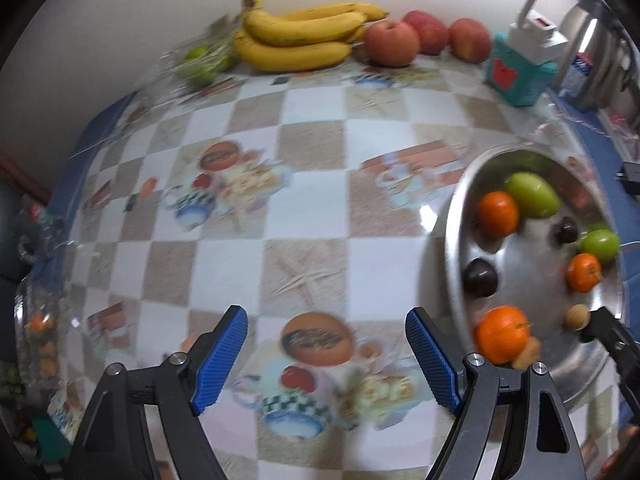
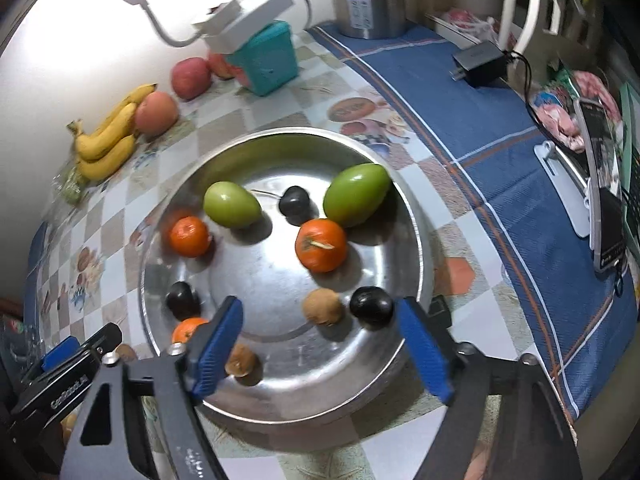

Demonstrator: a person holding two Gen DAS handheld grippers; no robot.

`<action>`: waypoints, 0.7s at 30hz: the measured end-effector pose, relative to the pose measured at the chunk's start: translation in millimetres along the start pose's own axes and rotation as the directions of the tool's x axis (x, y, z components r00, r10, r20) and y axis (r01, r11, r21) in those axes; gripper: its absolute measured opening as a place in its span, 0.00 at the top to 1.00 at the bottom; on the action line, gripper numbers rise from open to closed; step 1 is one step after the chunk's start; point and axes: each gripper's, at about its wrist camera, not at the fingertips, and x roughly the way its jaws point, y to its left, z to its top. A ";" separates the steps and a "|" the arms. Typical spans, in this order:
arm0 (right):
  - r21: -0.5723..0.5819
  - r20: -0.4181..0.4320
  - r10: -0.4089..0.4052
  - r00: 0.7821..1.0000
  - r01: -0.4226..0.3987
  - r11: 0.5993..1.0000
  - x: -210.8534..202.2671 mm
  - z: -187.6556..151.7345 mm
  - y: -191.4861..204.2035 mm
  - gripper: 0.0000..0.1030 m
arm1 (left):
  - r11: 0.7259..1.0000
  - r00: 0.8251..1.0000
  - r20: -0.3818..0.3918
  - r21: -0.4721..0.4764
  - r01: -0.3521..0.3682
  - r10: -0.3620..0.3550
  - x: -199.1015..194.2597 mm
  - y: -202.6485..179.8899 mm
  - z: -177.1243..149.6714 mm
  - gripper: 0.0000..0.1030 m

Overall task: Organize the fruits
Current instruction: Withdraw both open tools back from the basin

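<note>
While your left gripper (image 1: 326,360) hangs wide and empty over bare checked cloth (image 1: 224,248), nothing to grasp lies between its jaws; the pan (image 1: 452,240) sits off to its right, with only the near orange (image 1: 503,334) close to its right finger. Further left and back, against the wall, the bananas (image 1: 296,36) and apples (image 1: 392,42) lie well apart from either tool. Moving right, your right gripper (image 2: 320,344) hovers directly over the near rim of the pan (image 2: 416,208), jaws spread wide and holding nothing. From its view, a small orange (image 2: 186,330) and a brown fruit (image 2: 240,362) sit just beside its left finger, a second brown fruit (image 2: 323,306) lies between the jaws and slightly ahead, and a dark plum (image 2: 371,306) sits just inside the right finger. Beyond those lie a larger orange (image 2: 321,245), two green fruits (image 2: 232,205) (image 2: 356,194), and more dark plums. So the right hand is plainly the nearer one for anything in the pan. The brown fruit straight ahead looks the easiest pick: it is round, so no axis to match, but the plum touching close beside it could get nudged as you close.
</note>
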 end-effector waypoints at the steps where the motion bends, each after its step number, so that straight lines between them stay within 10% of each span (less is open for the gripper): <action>1: -0.008 0.002 0.001 1.000 0.000 1.000 -1.0 -1.9 1.7 0.14 | 1.000 1.000 -0.009 -0.002 -0.016 0.016 1.8 0.9 -2.0 0.18; 8: -0.040 -0.001 -0.005 1.000 0.005 0.999 -2.3 -17.0 2.9 0.09 | 0.996 0.991 -0.096 0.017 -0.092 0.093 14.8 7.5 -22.5 0.18; 21: -0.098 0.017 -0.003 1.000 0.004 0.995 -16.3 -41.6 10.3 0.03 | 1.000 0.991 -0.135 -0.030 0.002 -0.006 -3.4 24.3 -51.0 0.18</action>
